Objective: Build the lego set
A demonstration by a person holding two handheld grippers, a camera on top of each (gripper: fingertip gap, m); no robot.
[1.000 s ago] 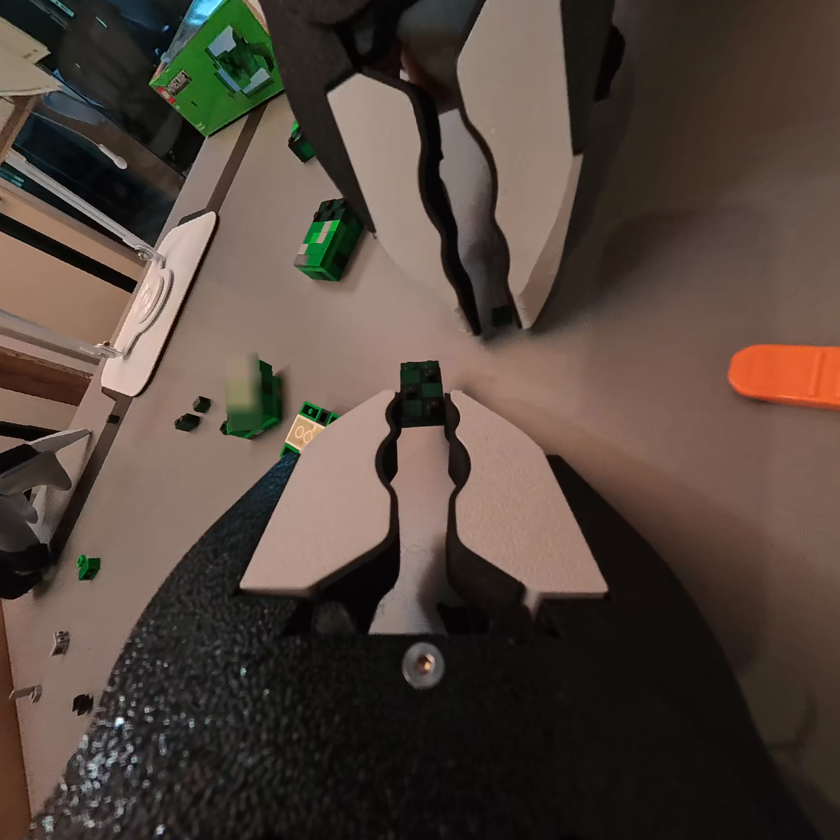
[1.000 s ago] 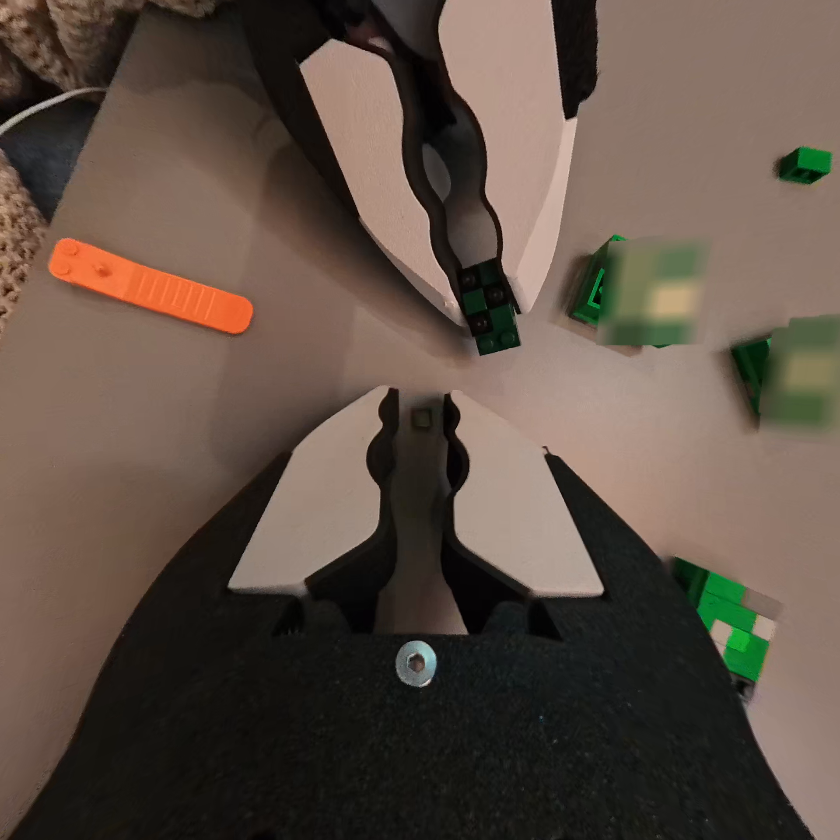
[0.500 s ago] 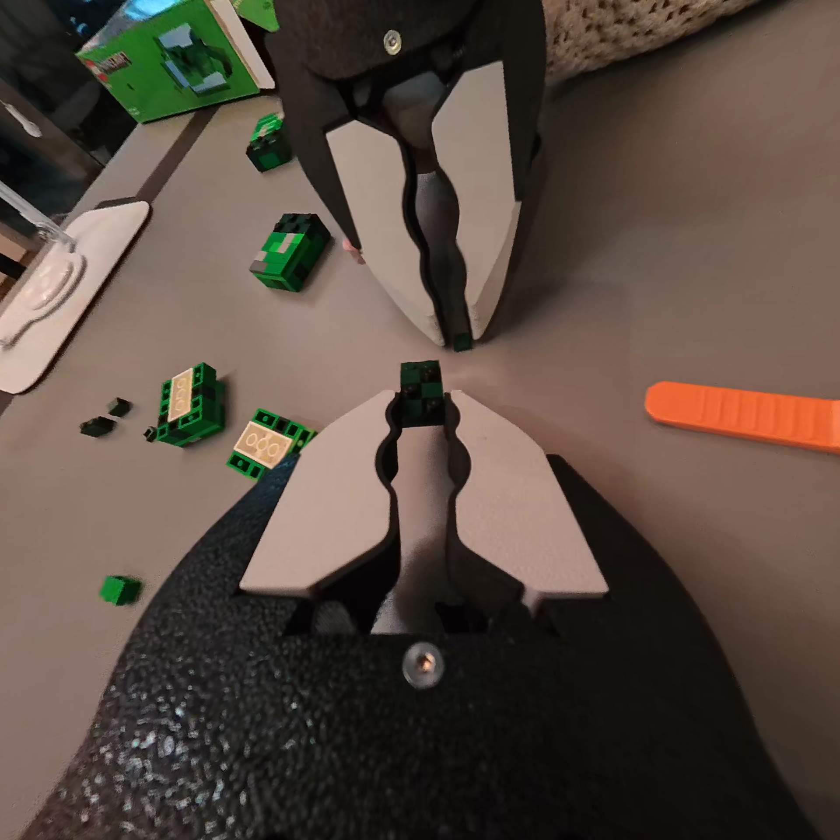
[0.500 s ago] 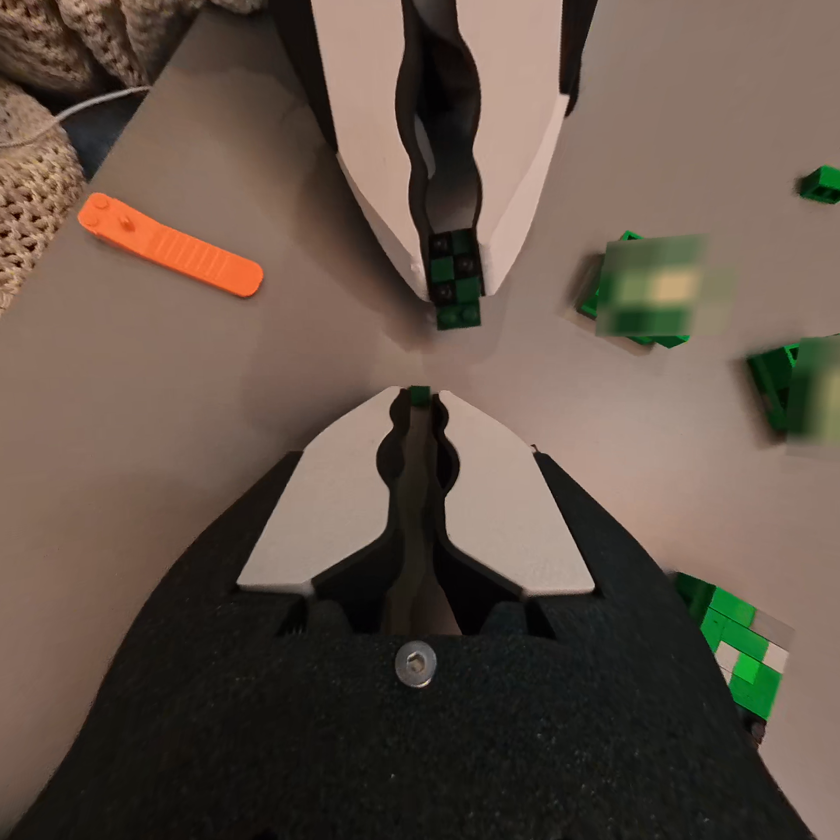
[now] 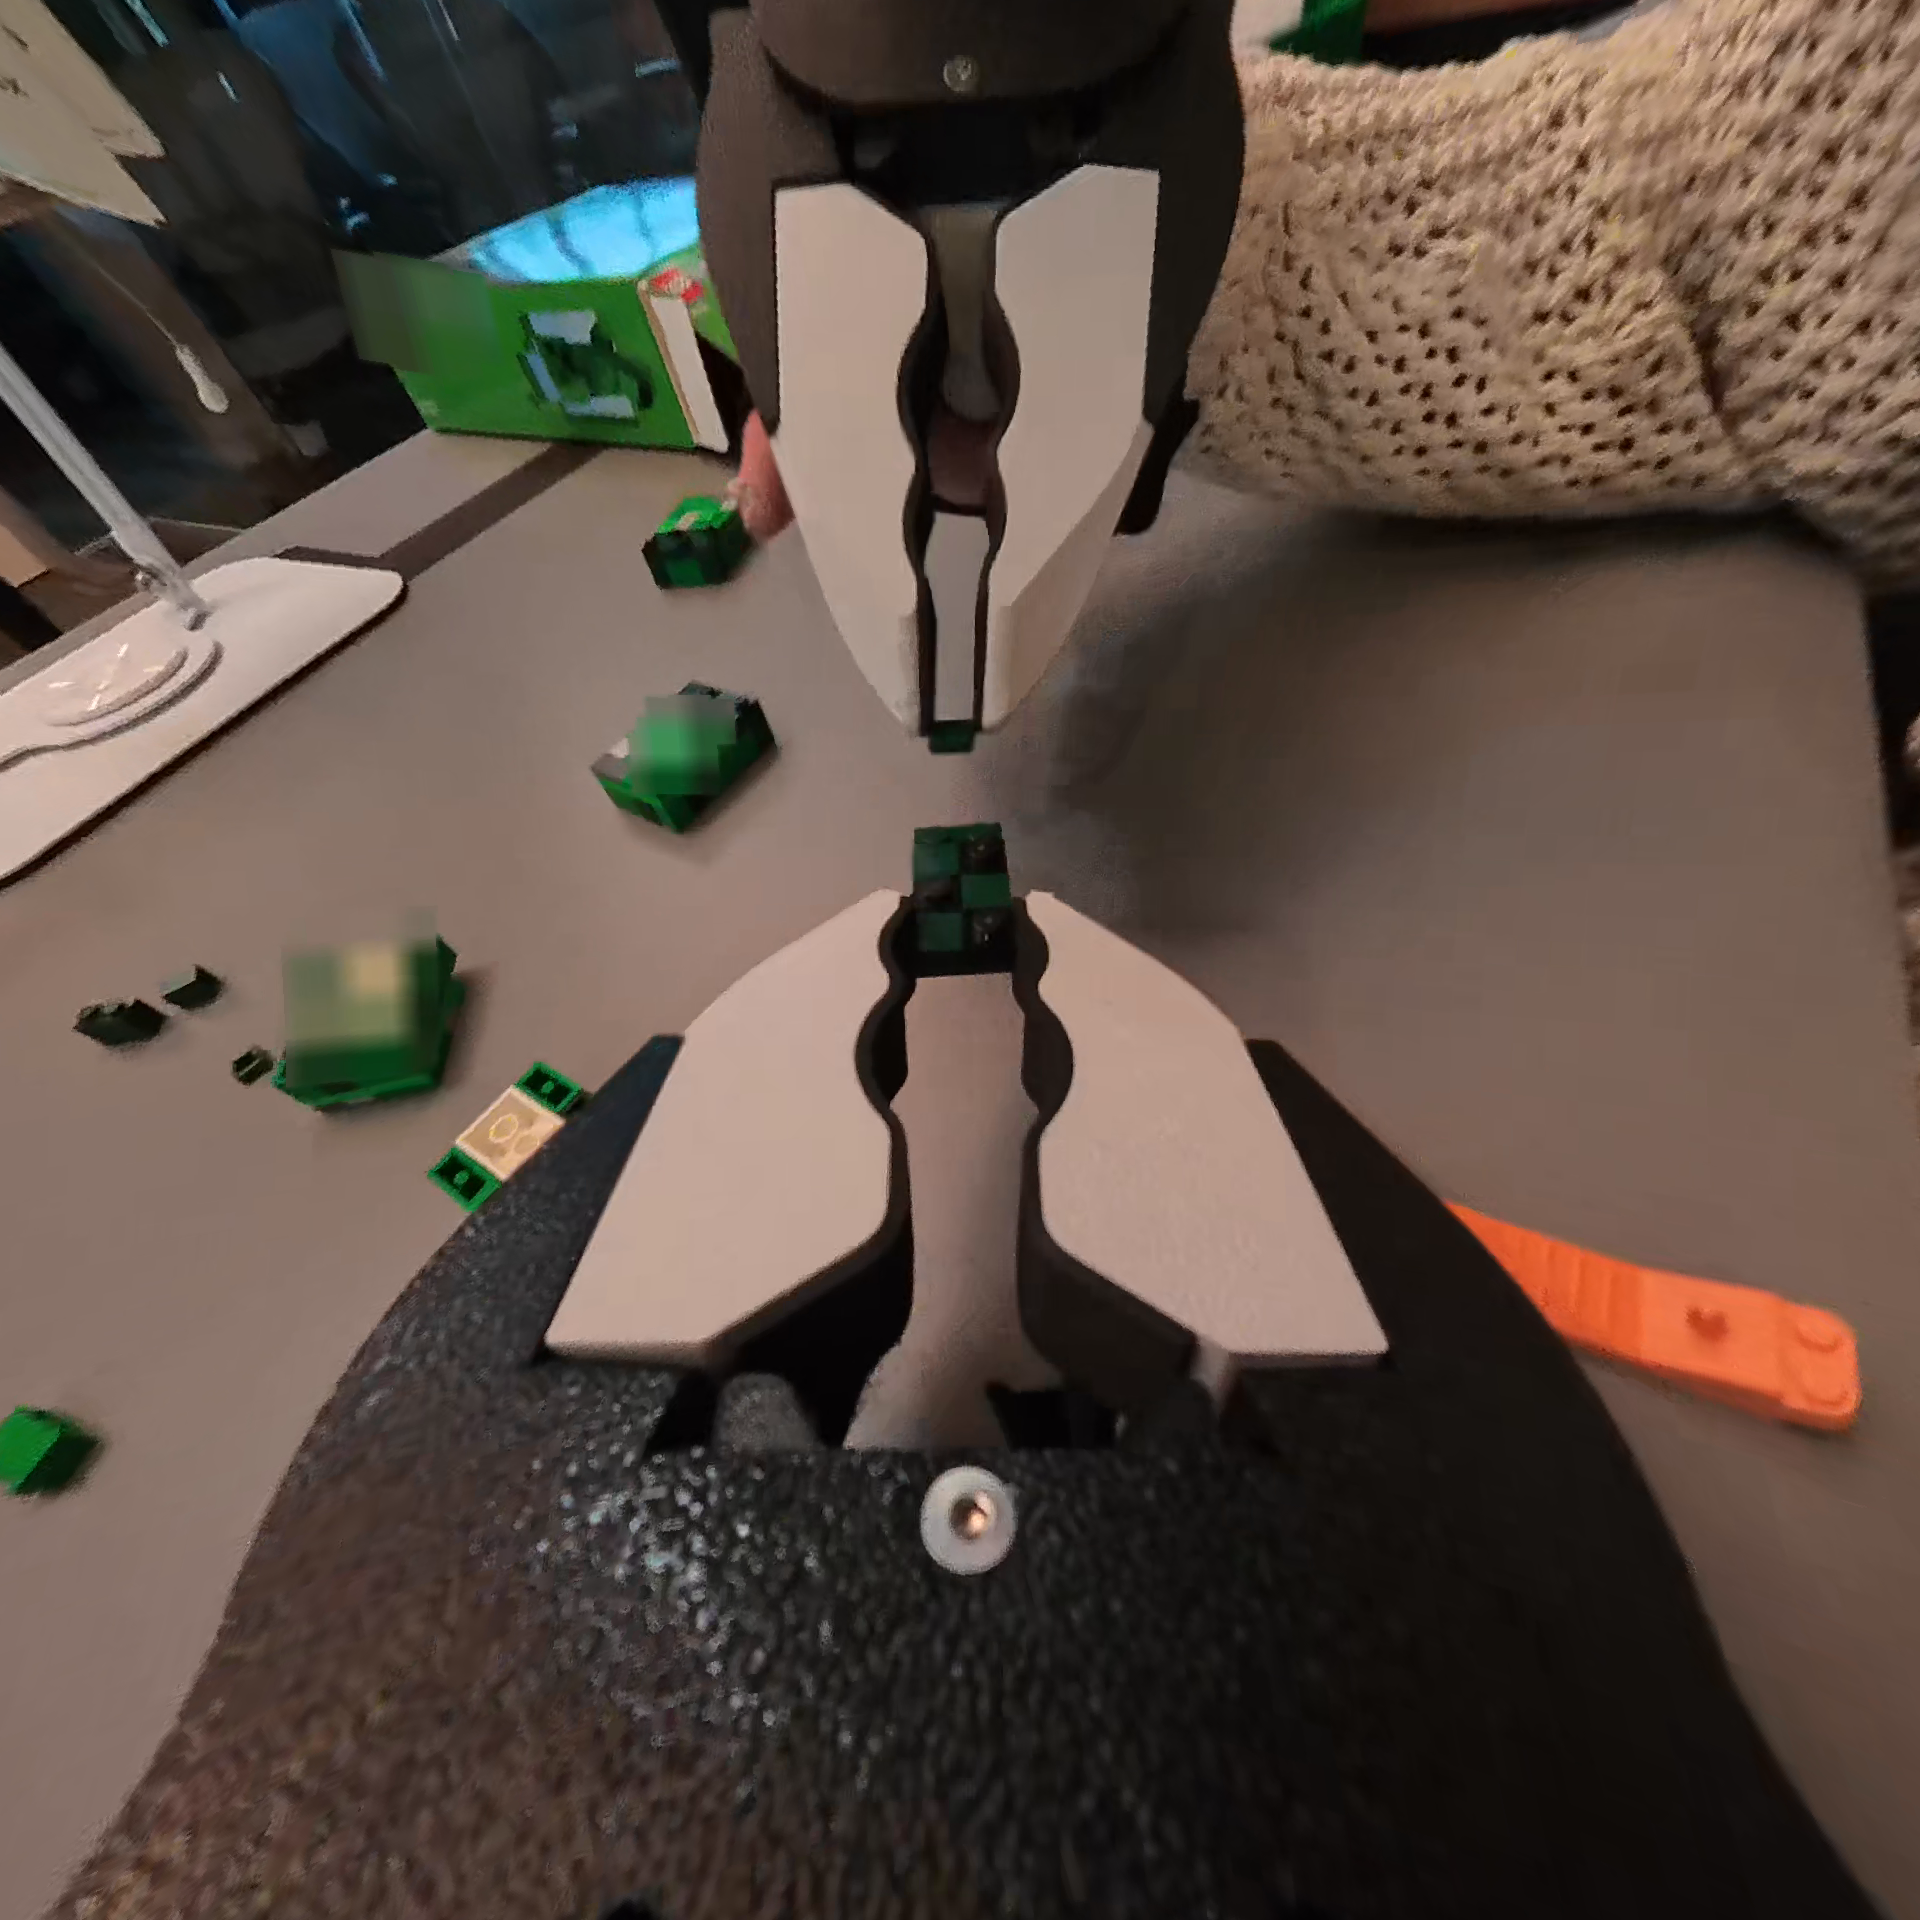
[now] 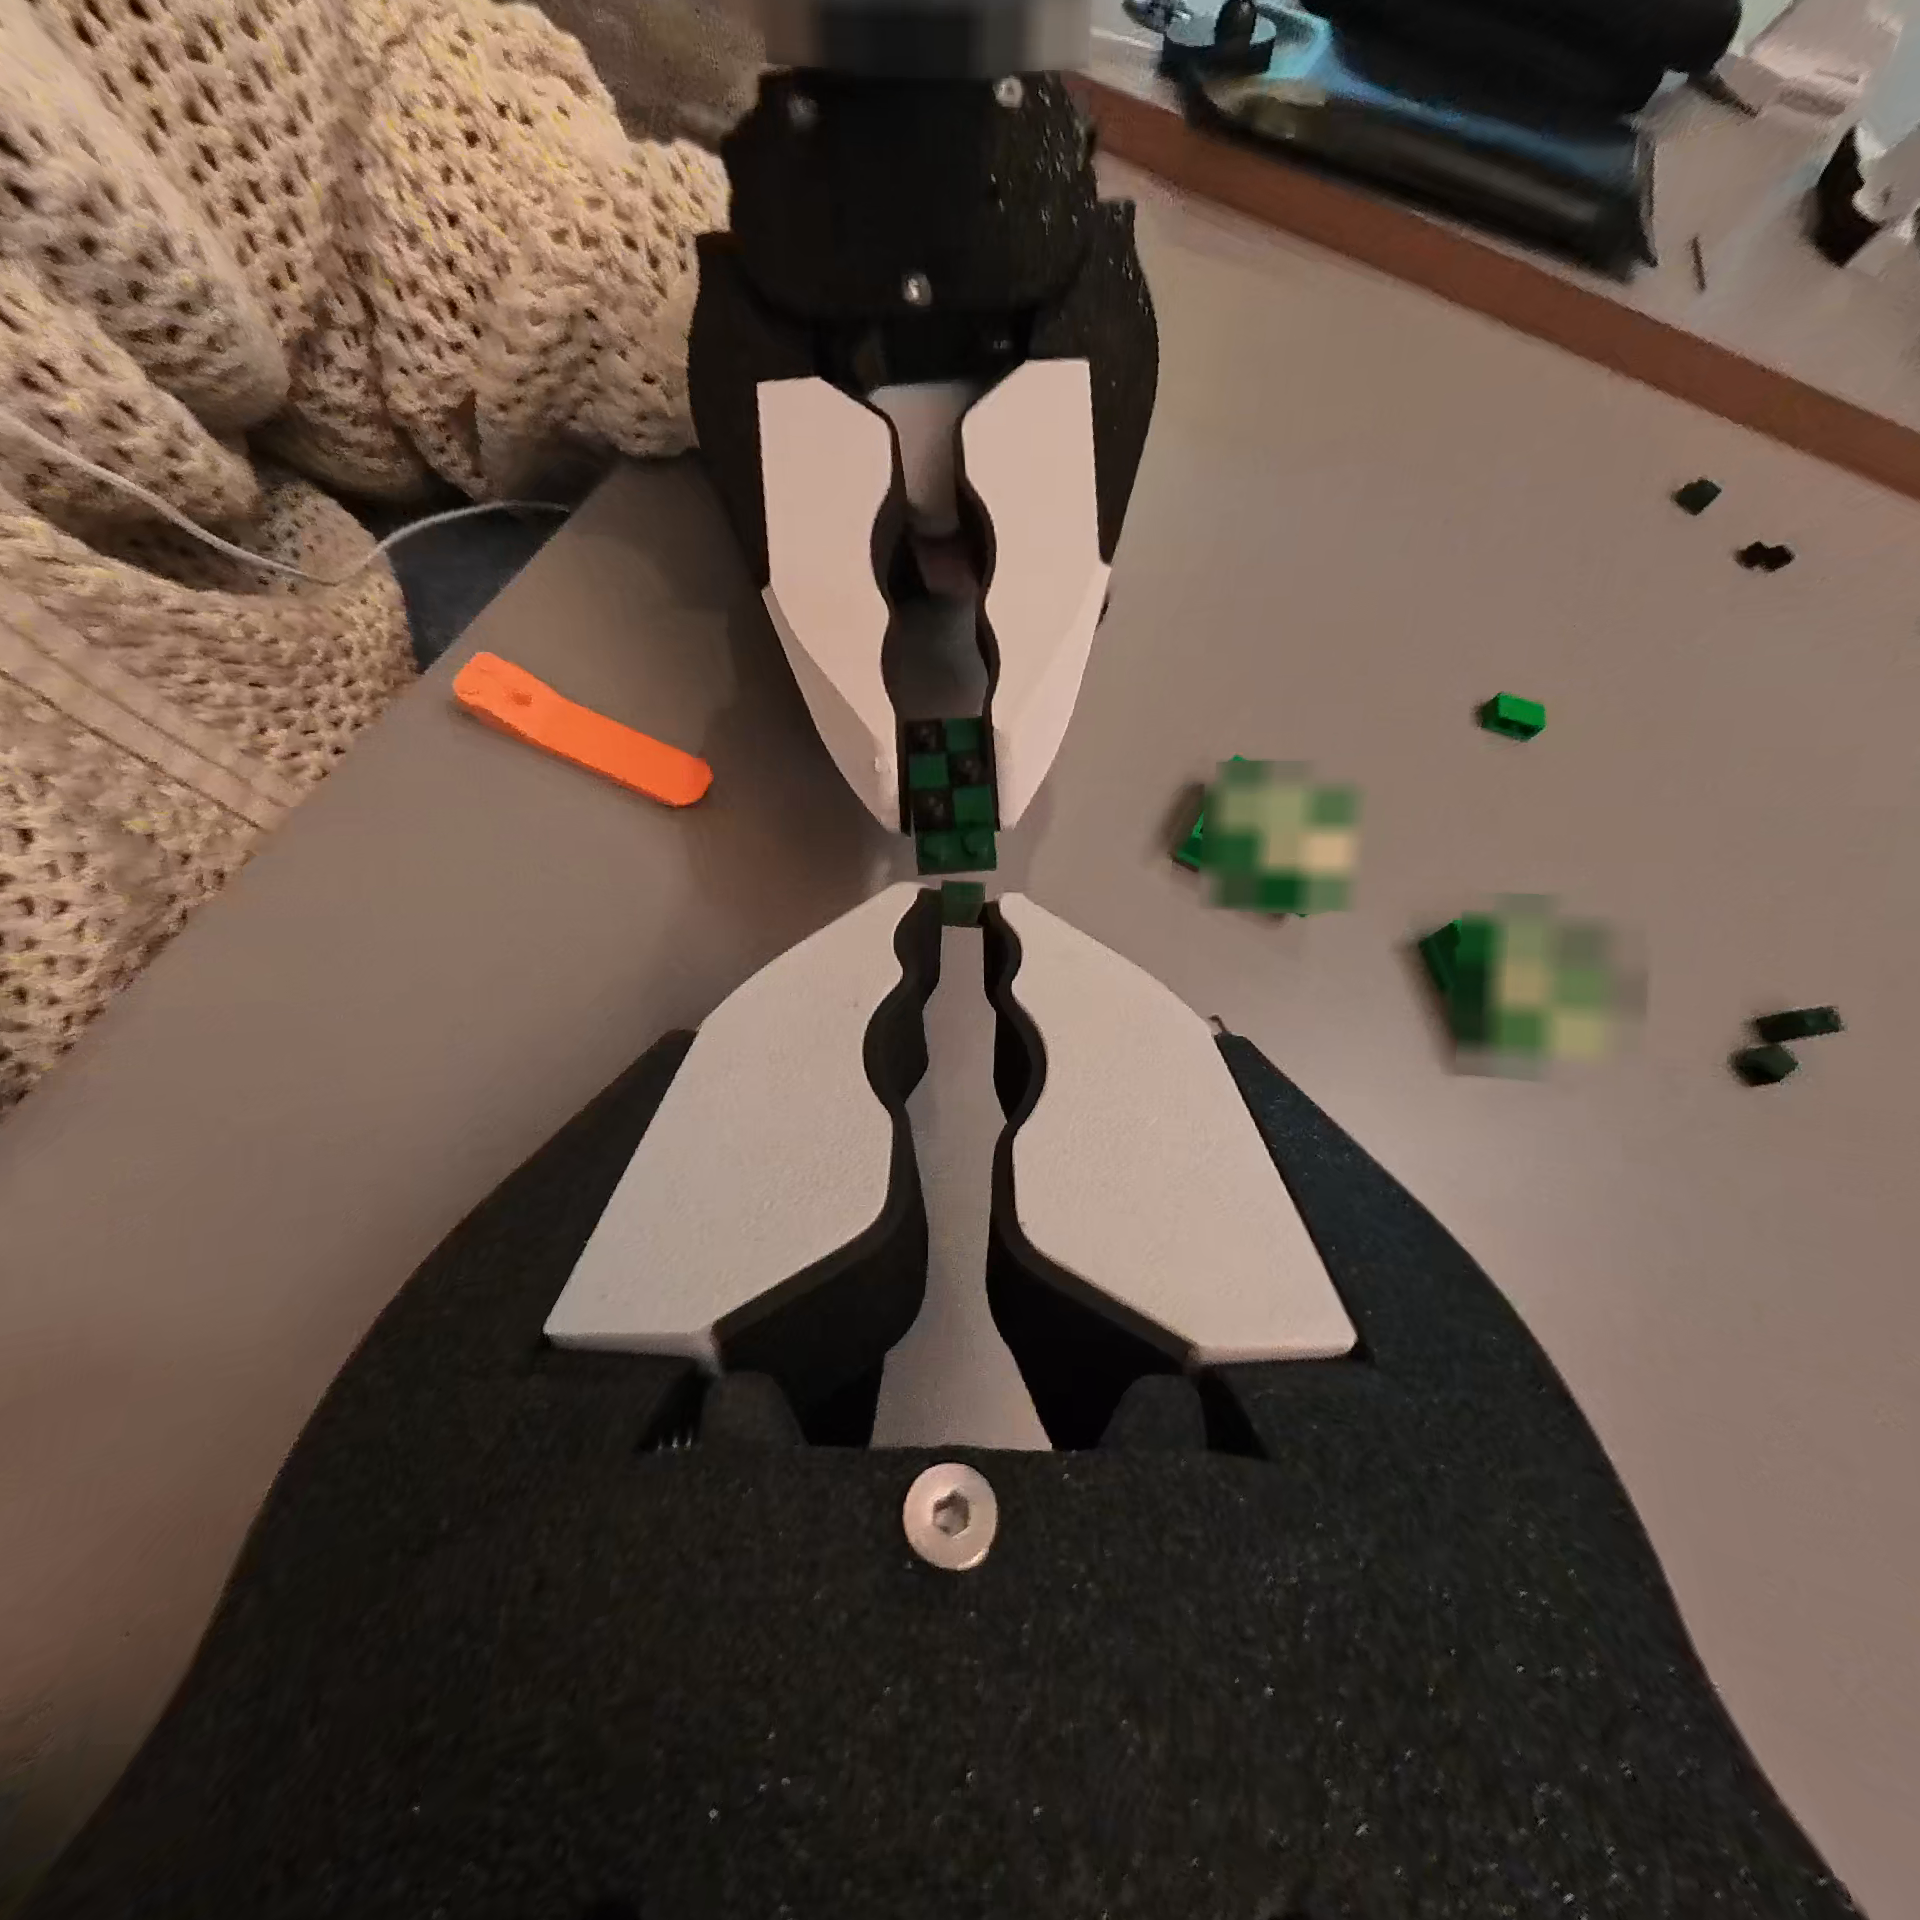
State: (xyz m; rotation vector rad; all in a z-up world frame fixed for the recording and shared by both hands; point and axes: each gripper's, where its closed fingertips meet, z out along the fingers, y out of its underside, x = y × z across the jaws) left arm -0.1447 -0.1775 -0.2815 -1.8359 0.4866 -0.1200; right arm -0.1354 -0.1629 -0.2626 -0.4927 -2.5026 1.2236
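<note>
Left tongs point(image 5: 958, 914): closed on the checkered brick stack point(image 5: 958, 899), which is held above the desk point(image 5: 1455, 883).
Right tongs point(image 6: 961, 914): set tip to tip against the left tongs, with a small brick point(image 6: 962, 900) pinched at the tips.
Small brick: placed just beside the end of the checkered brick stack; contact cannot be told.
Brick separator point(image 5: 1662, 1325): laid on the desk to the right of the left tongs in the left wrist view.
Partial builds point(image 5: 686, 764): scattered on the desk to the left of both tongs in that view.
Loose bricks point(image 5: 42, 1449): spread further left, near the partial builds.
Set box point(image 5: 561, 364): stood at the far left desk edge, behind the partial builds.
Knitted sleeve point(image 5: 1558, 312): seen behind the right tongs.
</note>
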